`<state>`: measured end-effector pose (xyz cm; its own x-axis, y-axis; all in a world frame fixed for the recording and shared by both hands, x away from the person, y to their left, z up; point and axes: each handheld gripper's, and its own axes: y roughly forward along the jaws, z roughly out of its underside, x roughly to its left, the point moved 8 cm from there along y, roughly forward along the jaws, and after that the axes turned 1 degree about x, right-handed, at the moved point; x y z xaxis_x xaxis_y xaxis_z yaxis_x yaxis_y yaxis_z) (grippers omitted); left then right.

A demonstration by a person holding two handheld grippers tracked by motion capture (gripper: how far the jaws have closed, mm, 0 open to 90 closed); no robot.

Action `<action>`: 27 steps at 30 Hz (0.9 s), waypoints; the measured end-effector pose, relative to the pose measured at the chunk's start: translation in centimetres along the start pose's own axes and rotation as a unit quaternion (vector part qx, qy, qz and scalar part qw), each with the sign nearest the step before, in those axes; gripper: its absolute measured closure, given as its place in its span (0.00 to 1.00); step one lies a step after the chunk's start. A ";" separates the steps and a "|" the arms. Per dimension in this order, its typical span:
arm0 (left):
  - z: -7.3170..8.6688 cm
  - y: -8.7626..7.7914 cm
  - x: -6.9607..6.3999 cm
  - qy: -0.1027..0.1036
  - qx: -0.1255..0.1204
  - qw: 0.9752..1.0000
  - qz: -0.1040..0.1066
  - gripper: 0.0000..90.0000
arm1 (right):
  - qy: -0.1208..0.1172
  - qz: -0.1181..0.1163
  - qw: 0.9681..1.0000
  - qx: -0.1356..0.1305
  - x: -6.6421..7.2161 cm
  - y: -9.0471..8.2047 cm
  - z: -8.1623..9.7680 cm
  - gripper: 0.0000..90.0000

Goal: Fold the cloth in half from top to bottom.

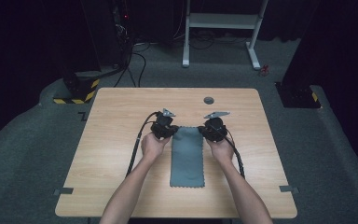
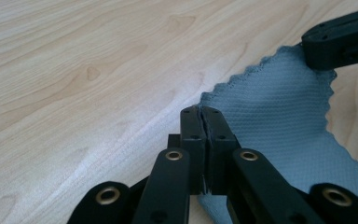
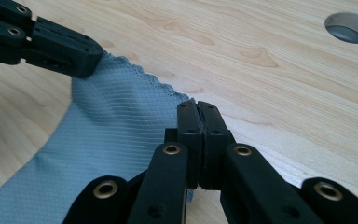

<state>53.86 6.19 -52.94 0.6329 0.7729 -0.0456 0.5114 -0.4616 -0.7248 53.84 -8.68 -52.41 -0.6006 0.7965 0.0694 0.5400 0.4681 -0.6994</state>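
I see 2 bare forearms coming in from the near edge of the table point(image 1: 121, 107) and angling slightly toward each other over it. My left hand point(image 1: 153, 145) wraps the left gripper point(image 1: 170, 133) from behind, and my right hand point(image 1: 222, 148) holds the right gripper point(image 1: 204, 132) the same way. Both grippers sit side by side near the table's middle, tips turned inward toward one another. Each has its 2 jaws pressed together, pinching a far corner of the cloth point(image 1: 187, 156). A cable trails back along each forearm.
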 end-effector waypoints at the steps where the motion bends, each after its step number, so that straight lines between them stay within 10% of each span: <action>1: 0.2 -0.1 -0.2 0.010 0.004 1.000 -0.003 0.98 | -0.002 -0.002 1.000 -0.001 0.2 -0.1 0.0 0.99; 27: 2.9 -0.9 -1.6 0.015 0.005 1.000 0.013 0.98 | -0.024 -0.037 0.999 0.006 2.0 -1.1 2.6 0.99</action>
<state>50.69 6.69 -54.22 0.6630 0.7473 -0.0439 0.4891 -0.4768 -0.7304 50.54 -8.63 -53.37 -0.6657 0.7412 0.0868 0.4869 0.5196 -0.7021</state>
